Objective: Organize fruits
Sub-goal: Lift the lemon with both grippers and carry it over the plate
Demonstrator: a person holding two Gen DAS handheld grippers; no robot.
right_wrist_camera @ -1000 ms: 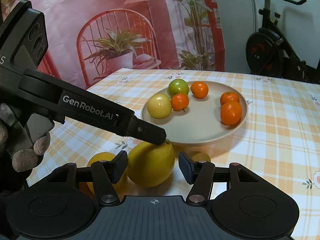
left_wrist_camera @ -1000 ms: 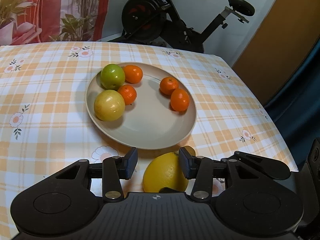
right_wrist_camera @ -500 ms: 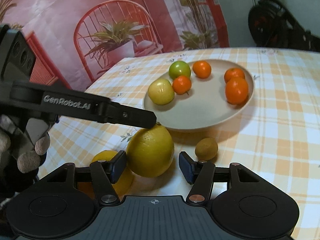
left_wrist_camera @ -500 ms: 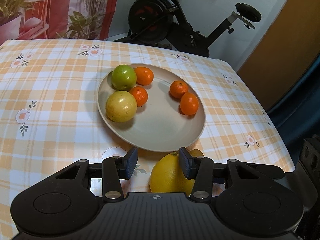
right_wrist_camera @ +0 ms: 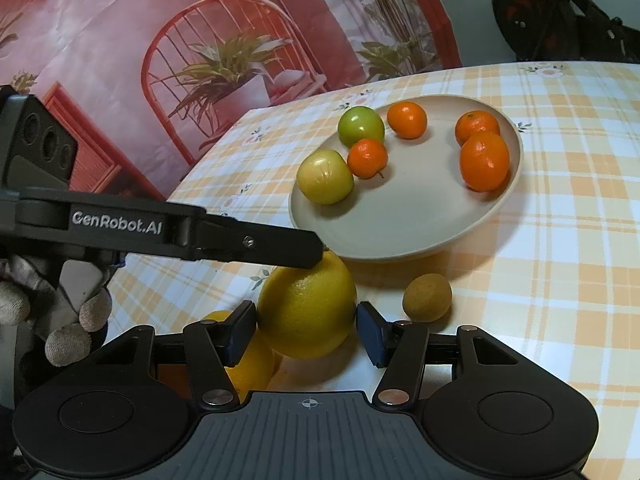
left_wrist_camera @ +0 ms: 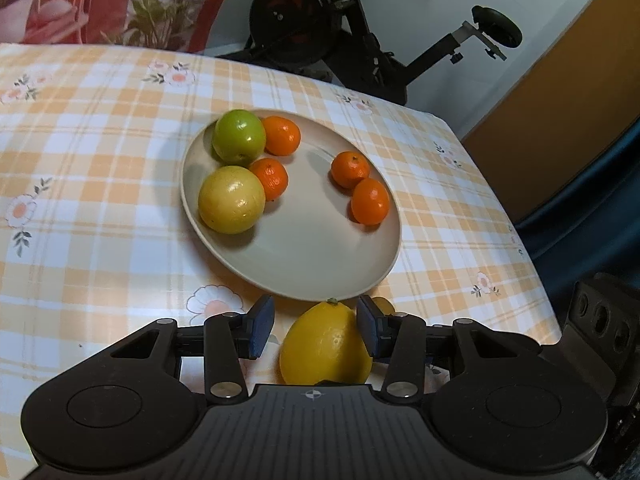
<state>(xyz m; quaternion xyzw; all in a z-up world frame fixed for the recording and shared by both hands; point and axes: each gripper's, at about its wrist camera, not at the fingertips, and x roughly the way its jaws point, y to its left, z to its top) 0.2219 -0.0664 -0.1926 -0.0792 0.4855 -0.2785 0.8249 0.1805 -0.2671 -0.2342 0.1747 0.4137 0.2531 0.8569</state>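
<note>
Right claw (right_wrist_camera: 306, 332) nearer lemon (right_wrist_camera: 308, 304), grip unclear, left claw (left_wrist_camera: 316, 328) loosely open, checked tablecloth (left_wrist_camera: 100, 200), exercise bike (left_wrist_camera: 320, 20) behind

Orange-and-white plaid with small flowers on the tabletop (left_wrist_camera: 100, 184) — beige plate (left_wrist_camera: 312, 256); green apple (left_wrist_camera: 238, 136), pale yellow apple (left_wrist_camera: 231, 200), orange tangerines (left_wrist_camera: 370, 201) — yellow lemon (right_wrist_camera: 306, 312), black grippers with blue pads (right_wrist_camera: 370, 334).

In the left wrist view the lemon (left_wrist_camera: 326, 346) is cut off below by the gripper's body, and a small brown fruit (left_wrist_camera: 383, 305) barely peeks out behind a finger. In the right wrist view a second yellow fruit (right_wrist_camera: 250, 360) is mostly hidden behind the lemon and a finger. The exercise bike (right_wrist_camera: 560, 12) runs off the picture's edge.
</note>
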